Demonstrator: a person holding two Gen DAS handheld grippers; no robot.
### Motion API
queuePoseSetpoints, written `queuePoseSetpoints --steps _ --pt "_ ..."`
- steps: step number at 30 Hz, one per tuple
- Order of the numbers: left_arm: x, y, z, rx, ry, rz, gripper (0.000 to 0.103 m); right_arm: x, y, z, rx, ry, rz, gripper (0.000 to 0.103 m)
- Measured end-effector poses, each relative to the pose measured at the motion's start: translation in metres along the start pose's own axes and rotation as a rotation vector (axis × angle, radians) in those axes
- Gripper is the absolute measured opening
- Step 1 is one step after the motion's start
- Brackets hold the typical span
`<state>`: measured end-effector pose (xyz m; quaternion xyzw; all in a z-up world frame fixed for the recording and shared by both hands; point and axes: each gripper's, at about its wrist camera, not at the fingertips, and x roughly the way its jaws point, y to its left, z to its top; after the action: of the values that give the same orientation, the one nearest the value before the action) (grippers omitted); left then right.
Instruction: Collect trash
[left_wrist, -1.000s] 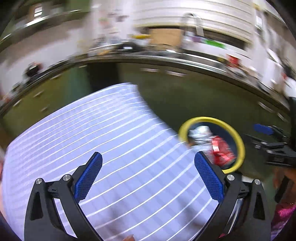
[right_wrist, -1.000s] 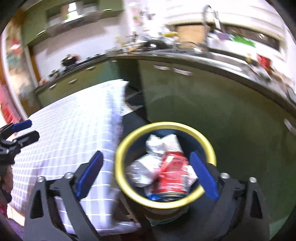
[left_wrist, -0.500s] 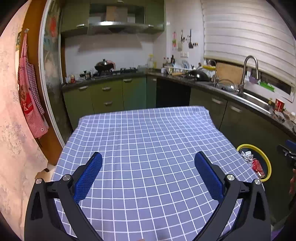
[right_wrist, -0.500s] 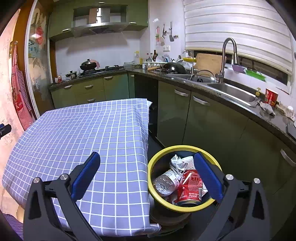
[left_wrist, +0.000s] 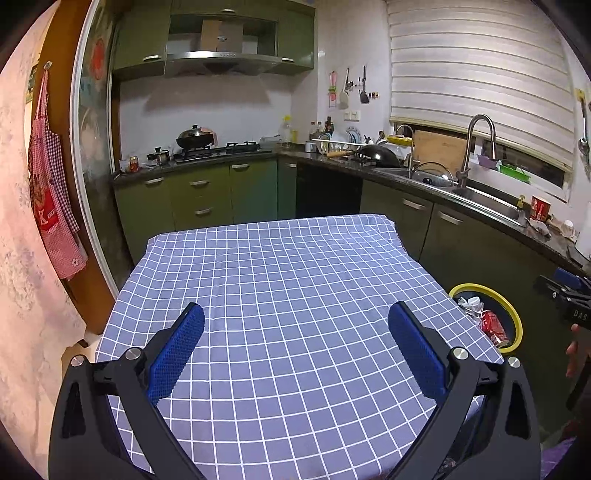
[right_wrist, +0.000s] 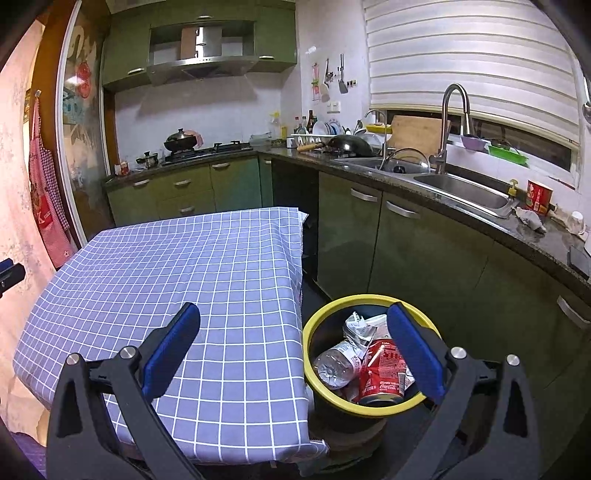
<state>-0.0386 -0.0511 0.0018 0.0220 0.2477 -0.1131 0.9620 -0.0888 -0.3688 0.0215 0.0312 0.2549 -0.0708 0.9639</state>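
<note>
A dark bin with a yellow rim stands on the floor right of the table; it also shows in the left wrist view. Inside lie a red cola can, a clear plastic bottle and crumpled wrappers. My right gripper is open and empty, held above the table's right edge and the bin. My left gripper is open and empty above the blue checked tablecloth. The right gripper's tip shows at the left view's right edge.
Green kitchen cabinets run along the back and right, with a sink and tap, a wok, a hob with a pot. A red apron hangs on the left wall. A narrow floor gap lies between table and cabinets.
Both grippers have pulled back and up from the bin. The views went from blurred close-ups to a steady wide look over the table. Both stay open and empty.
</note>
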Motion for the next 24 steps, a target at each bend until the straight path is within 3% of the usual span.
queuePoseSetpoints --steps 24 --pt "0.005 0.003 0.002 -0.001 0.007 0.021 0.098 0.012 0.003 0.004 0.005 0.015 0.007 0.096"
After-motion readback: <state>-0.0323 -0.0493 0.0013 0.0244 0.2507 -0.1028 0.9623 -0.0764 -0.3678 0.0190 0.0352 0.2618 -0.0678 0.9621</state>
